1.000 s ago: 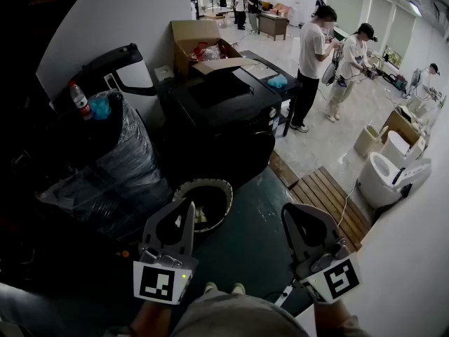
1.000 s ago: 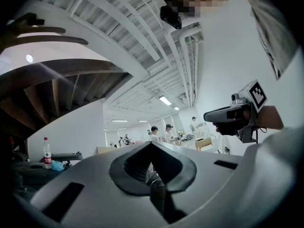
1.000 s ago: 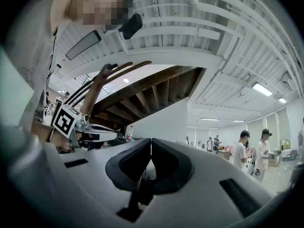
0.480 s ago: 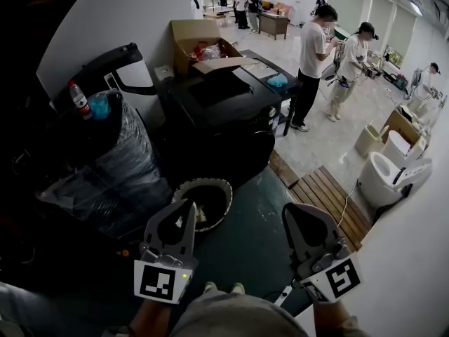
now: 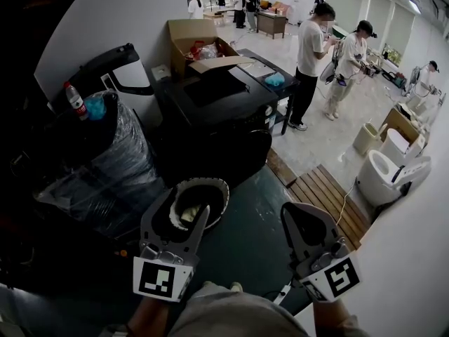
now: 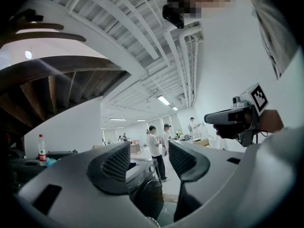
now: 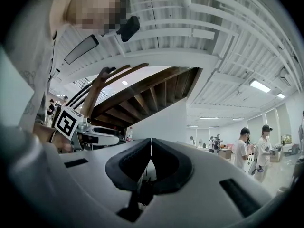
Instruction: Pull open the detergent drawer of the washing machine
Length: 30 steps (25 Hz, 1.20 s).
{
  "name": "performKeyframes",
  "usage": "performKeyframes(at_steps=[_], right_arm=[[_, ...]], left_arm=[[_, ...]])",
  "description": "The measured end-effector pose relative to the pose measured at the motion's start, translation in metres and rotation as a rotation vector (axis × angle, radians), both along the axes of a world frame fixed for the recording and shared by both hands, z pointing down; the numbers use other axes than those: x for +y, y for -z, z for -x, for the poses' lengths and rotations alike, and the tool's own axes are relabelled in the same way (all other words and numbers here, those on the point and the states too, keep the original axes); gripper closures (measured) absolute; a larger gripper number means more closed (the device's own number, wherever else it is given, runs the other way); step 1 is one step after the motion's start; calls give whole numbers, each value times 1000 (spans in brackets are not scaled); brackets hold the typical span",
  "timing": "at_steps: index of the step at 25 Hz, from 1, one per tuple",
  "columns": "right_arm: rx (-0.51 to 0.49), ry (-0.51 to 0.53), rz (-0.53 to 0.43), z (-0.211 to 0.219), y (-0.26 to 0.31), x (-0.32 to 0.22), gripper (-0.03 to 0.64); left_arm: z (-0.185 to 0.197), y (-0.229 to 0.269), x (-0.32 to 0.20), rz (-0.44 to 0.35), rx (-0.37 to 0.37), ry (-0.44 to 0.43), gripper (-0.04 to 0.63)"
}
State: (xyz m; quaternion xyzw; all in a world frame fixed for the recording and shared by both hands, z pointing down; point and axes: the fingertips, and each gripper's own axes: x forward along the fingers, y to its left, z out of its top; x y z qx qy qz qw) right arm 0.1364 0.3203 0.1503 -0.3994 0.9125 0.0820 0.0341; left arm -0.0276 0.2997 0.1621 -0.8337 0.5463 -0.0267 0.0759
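We are opening the empty left gripper [image 5: 181,213], right gripper [image 5: 303,220] closed; the washing machine [image 5: 217,111] drawer, probably light yet sticky, wants hooking at its front lip.

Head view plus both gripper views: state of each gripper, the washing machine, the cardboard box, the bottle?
left gripper: jaws opening, nothing between them.
right gripper: shut, empty.
washing machine: no drawer seen sticking out; neither gripper at it.
cardboard box: open, flaps up.
bottle: upright, cap on.
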Motion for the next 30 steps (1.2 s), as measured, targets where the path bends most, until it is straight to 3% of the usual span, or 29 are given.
performKeyframes(at_steps=[3, 8, 17, 30], right_arm=[[3, -3, 0, -4, -1, 2, 583], [0, -14, 1, -13, -2, 1, 583], [-8, -40, 4, -22, -11, -20, 583], [14, -33, 27, -11, -23, -107, 583]], left_arm=[[4, 7, -2, -22, 3, 38, 291], [0, 7, -4, -27, -17, 37, 258], [-3, -5, -33, -26, -37, 34, 240], [4, -20, -119, 4, -30, 30, 221]])
